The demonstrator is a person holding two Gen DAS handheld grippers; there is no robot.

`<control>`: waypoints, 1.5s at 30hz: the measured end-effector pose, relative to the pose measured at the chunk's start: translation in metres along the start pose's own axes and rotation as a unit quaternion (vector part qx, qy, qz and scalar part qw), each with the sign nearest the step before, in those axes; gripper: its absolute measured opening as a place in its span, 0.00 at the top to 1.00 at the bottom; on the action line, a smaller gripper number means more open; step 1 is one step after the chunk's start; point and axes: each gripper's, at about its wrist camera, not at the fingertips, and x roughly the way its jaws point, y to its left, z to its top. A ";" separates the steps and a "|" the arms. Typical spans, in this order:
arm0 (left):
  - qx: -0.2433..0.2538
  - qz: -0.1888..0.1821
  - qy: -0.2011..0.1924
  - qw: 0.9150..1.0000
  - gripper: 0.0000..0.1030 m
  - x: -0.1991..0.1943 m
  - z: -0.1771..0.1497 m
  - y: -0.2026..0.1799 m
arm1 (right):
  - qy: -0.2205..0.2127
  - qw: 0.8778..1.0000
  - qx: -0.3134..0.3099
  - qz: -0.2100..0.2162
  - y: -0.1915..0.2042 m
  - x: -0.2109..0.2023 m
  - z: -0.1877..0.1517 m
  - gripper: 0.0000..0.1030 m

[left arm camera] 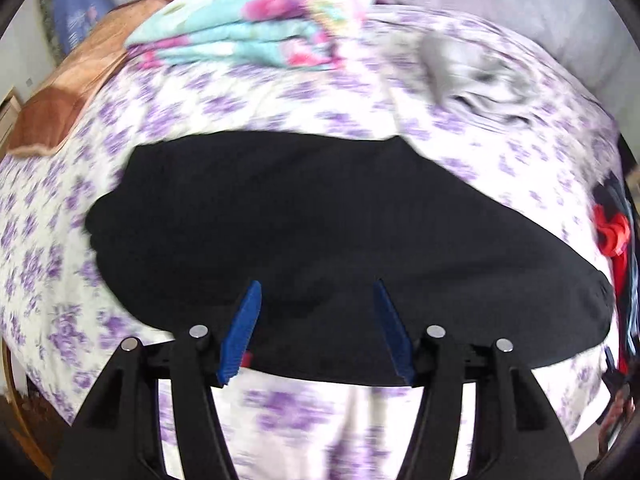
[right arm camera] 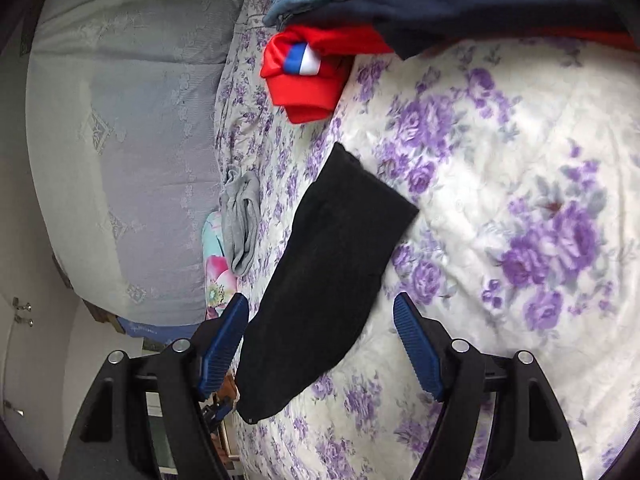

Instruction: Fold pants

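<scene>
Both tools stand spread and empty. My left tool (left arm camera: 316, 320) hovers just over the near edge of the black pants (left arm camera: 304, 224), its blue fingers (left arm camera: 242, 332) wide apart with dark cloth showing between them — I cannot tell whether the tips touch the fabric. My right tool (right arm camera: 320, 344) is likewise splayed, holding nothing, with the garment running up between its fingers in that view.

The pants lie flat on the bed (left arm camera: 168, 104), on the purple-flowered cover, as one long dark strip. In the left view its long axis runs crosswise, left to right, so this tool faces the broad side near mid-length. In the right view the pants (right arm camera: 328, 280) run lengthwise away from the tool — the squared end far ahead, the rounded end just at the left finger.

I judge the fold to turn on that axis: the right tool looks along it and sits at one end; the left sits at the flank, nearer the middle.

Other laundry lies well apart: a grey garment (left arm camera: 472, 72), a folded floral blanket (left arm camera: 256, 24), a red garment (right arm camera: 308, 76).
</scene>
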 end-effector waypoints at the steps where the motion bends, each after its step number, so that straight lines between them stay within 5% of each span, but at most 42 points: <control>1: 0.012 -0.008 -0.001 1.000 0.44 -0.002 -0.001 -0.013 | 0.003 1.000 -0.006 -0.008 0.002 0.004 0.001 0.27; 10: 0.043 -0.042 -0.008 0.998 0.42 -0.025 -0.014 -0.074 | 0.013 0.999 0.044 -0.004 -0.011 0.036 0.026 0.28; 17: 0.005 -0.038 -0.002 0.999 0.38 -0.030 -0.025 -0.071 | 0.011 0.996 0.024 0.083 -0.013 0.042 0.032 0.31; 19: 0.005 -0.035 -0.008 0.999 0.38 -0.033 -0.029 -0.072 | 0.009 0.996 0.023 0.080 -0.021 0.040 0.032 0.45; 21: 0.004 -0.034 -0.009 0.999 0.38 -0.034 -0.031 -0.075 | 0.010 0.999 0.012 0.040 -0.024 0.045 0.033 0.82; 22: 0.003 -0.034 -0.007 0.999 0.38 -0.034 -0.032 -0.077 | 0.011 1.000 0.004 0.019 -0.026 0.049 0.034 0.84; 37: -0.007 -0.019 0.000 1.000 0.36 -0.024 -0.045 -0.088 | 0.034 0.999 -0.007 0.026 -0.024 0.054 0.041 0.86; 45: 0.078 0.039 -0.025 0.996 0.35 -0.007 -0.032 -0.121 | 0.009 1.000 -0.022 -0.002 -0.020 0.053 0.037 0.86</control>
